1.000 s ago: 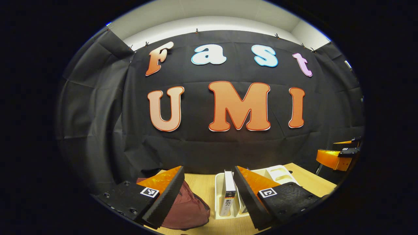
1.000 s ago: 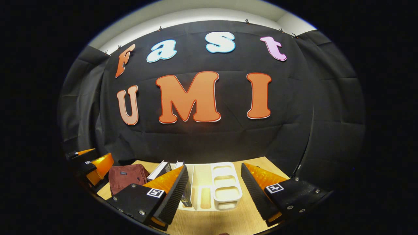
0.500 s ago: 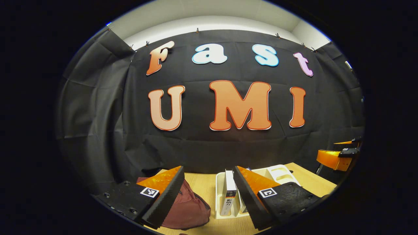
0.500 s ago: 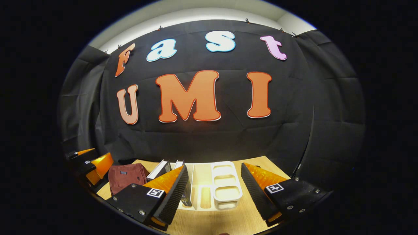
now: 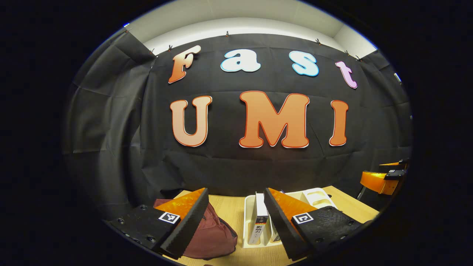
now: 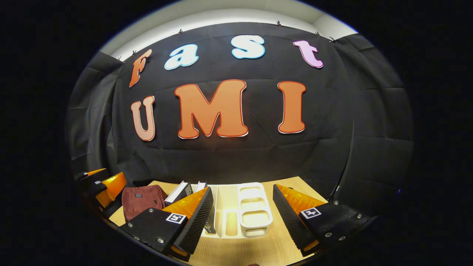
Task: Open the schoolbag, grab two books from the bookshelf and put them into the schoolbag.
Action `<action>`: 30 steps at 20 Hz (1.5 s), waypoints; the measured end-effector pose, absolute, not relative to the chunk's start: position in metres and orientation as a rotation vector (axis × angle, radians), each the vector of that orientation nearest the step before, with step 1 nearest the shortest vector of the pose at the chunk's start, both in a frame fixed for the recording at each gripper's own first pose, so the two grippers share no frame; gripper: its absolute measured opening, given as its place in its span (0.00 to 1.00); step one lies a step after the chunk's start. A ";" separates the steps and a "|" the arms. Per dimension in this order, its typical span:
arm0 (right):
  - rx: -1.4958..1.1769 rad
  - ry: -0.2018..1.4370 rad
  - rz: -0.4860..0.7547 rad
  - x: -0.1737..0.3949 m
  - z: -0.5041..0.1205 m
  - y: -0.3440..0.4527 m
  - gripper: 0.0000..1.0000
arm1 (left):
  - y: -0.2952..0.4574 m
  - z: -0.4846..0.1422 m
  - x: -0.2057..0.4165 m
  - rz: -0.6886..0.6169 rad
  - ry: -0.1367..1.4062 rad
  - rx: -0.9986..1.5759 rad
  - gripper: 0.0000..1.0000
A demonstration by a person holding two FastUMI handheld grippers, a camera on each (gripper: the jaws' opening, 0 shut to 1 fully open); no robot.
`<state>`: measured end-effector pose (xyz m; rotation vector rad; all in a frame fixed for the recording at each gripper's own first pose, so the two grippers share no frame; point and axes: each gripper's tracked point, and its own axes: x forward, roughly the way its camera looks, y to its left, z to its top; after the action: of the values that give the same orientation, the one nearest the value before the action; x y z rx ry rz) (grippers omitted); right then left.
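Almost no change: left gripper (image 5: 236, 218) view slid slightly right versus a second ago, right gripper (image 6: 242, 218) view barely shifted. Task unstarted by look of it.

Both claws spread, empty, held above light wooden table (image 6: 255, 251).

Maroon fabric schoolbag (image 5: 212, 234) near left, closed.

Upright books (image 6: 184, 192) in white plastic bookshelf rack (image 6: 255, 210), just right of bag.

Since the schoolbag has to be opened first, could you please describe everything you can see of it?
The schoolbag is dark maroon fabric, soft and slumped, lying on the wooden table left of the white bookshelf. A small dark patch sits on its upper face. No open mouth shows, so it looks closed. In the left gripper view it bulges behind that gripper's own finger, which hides part of it. Nothing grips it.
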<state>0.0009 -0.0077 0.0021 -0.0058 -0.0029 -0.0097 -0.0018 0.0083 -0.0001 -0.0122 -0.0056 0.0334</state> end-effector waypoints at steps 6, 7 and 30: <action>-0.007 0.002 -0.009 0.001 0.001 -0.008 0.96 | 0.011 -0.001 -0.003 0.035 -0.001 -0.005 0.95; -0.007 0.003 -0.008 0.001 0.000 -0.008 0.96 | 0.012 -0.002 -0.003 0.037 -0.003 -0.006 0.95; 0.017 0.093 -0.010 0.004 -0.036 -0.038 0.96 | 0.045 -0.107 -0.012 0.020 0.222 0.388 0.96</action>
<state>0.0038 -0.0385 -0.0360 0.0172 0.0926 -0.0097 -0.0117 0.0453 -0.1072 0.3883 0.2219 0.0199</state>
